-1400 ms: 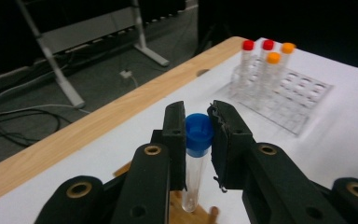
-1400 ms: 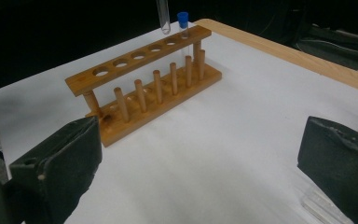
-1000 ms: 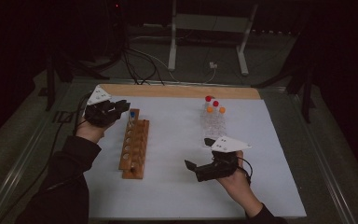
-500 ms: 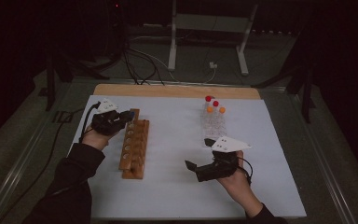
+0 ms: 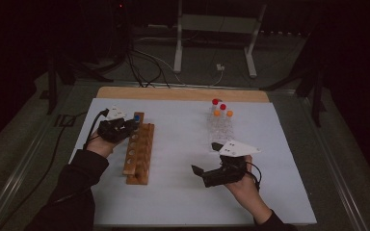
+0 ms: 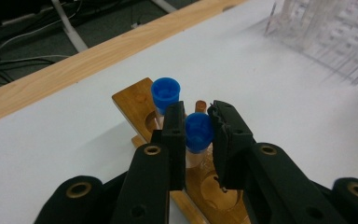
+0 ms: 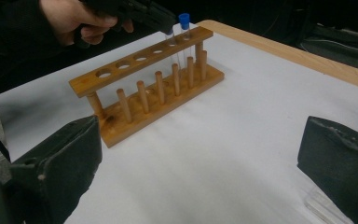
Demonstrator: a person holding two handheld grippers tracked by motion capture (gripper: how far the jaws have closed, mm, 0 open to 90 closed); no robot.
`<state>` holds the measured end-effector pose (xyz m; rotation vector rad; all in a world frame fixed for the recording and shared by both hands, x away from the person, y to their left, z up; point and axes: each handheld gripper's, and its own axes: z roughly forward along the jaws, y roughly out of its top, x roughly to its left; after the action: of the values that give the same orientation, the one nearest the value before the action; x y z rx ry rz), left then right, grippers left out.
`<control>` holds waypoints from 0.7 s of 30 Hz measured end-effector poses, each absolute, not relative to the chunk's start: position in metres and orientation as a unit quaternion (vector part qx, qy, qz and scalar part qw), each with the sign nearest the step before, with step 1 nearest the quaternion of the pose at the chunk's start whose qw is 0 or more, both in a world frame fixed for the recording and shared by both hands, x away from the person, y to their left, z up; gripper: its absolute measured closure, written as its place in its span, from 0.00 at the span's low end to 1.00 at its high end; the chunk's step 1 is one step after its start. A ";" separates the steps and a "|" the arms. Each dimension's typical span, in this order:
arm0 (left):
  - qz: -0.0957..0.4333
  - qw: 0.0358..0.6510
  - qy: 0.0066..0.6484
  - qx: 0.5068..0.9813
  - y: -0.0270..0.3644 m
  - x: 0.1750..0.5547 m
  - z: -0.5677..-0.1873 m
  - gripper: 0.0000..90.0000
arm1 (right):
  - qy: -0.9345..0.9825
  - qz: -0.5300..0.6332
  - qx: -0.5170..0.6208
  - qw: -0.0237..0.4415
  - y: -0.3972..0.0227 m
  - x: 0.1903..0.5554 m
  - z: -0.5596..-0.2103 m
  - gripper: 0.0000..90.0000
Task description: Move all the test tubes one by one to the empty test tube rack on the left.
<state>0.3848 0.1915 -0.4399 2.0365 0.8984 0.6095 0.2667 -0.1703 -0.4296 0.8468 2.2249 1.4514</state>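
Blue-capped test tube point(image 6: 198, 133) clamped between the jaws of the left claw point(image 6: 196, 140), held upright over the far end of the wooden rack point(image 5: 138, 153). A second blue-capped tube point(image 6: 165, 94) stands in the rack's end hole, just beyond the claw. Right claw point(image 5: 203, 159) rests on the white desk point(image 5: 183, 192), jaws spread wide with nothing between them; clear plastic rack point(image 5: 220, 127) just beyond it.

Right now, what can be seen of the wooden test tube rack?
The wooden test tube rack is brown, with a top bar of round holes on posts, a row of pegs and a base. It stands upright on the white sheet, left of centre. Two blue-capped tubes occupy its far end holes; the left gripper clamps one.
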 end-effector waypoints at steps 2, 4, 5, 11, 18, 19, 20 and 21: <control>0.242 0.398 0.354 0.811 0.190 0.385 -0.439 0.86 | 0.785 0.513 0.299 0.176 -0.170 0.267 -0.430 0.00; 0.241 0.395 0.355 0.812 0.189 0.386 -0.438 0.86 | 0.785 0.514 0.299 0.173 -0.171 0.268 -0.430 0.00; 0.241 0.394 0.355 0.812 0.188 0.386 -0.438 0.86 | 0.785 0.514 0.299 0.173 -0.171 0.268 -0.430 0.00; 0.239 0.396 0.360 0.810 0.188 0.386 -0.438 0.85 | 0.775 0.527 0.301 0.177 -0.175 0.268 -0.426 0.00; 0.229 0.418 0.349 0.807 0.188 0.373 -0.433 0.64 | 0.772 0.530 0.301 0.182 -0.186 0.271 -0.416 0.00; 0.224 0.425 0.347 0.806 0.189 0.370 -0.431 0.58 | 0.771 0.530 0.301 0.185 -0.188 0.272 -0.414 0.00; 0.223 0.429 0.345 0.805 0.189 0.367 -0.429 0.57 | 0.769 0.530 0.302 0.189 -0.190 0.273 -0.413 0.00; 0.221 0.434 0.337 0.806 0.188 0.363 -0.427 0.53 | 0.767 0.532 0.301 0.194 -0.192 0.274 -0.412 0.00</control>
<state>0.3633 0.1882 -0.4274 2.0069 0.8399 0.5510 0.2743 -0.1925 -0.4115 0.8445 2.1515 1.4921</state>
